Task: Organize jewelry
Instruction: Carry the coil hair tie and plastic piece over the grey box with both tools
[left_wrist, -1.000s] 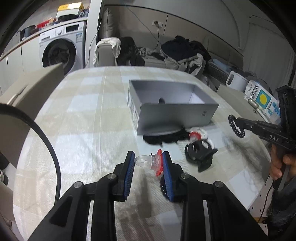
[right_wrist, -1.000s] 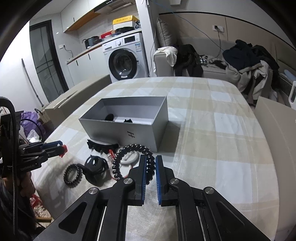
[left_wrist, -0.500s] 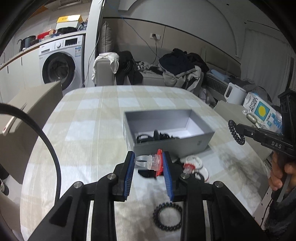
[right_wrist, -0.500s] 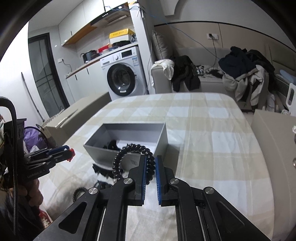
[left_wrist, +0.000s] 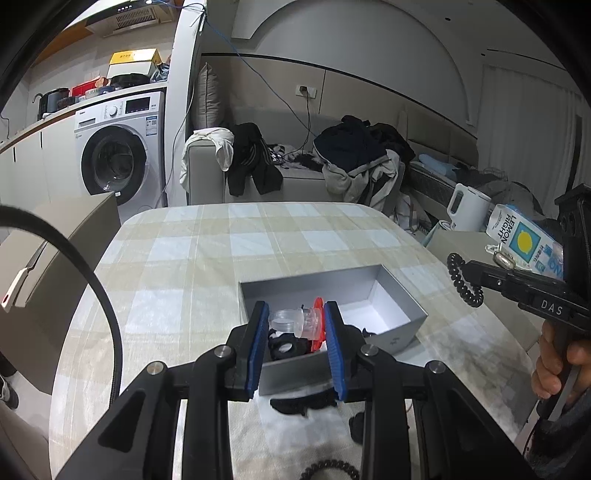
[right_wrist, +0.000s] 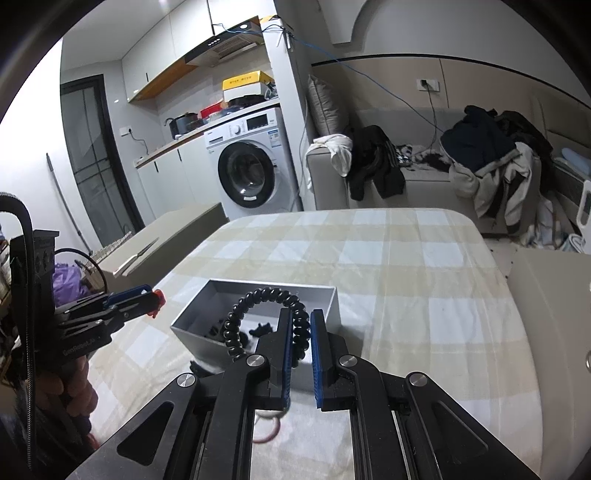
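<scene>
Above the grey box (left_wrist: 397, 334) on the checked tabletop (left_wrist: 207, 266), the left hand-held gripper (left_wrist: 295, 323) clamps a clear-and-red ring (left_wrist: 297, 320); the right hand-held gripper (right_wrist: 298, 338) pinches a black coil bracelet (right_wrist: 258, 301). Several dark pieces, seemingly hair ties, lie boxed; others remain outside, nearer.

A clear plastic ring with a red-orange disc top (left_wrist: 300, 320) lies sideways in the air above an open grey rectangular cardboard box (left_wrist: 400, 295) that holds black hair ties. A black spiral coil hair tie (right_wrist: 272, 319) arches upright above the same box (right_wrist: 194, 330).
</scene>
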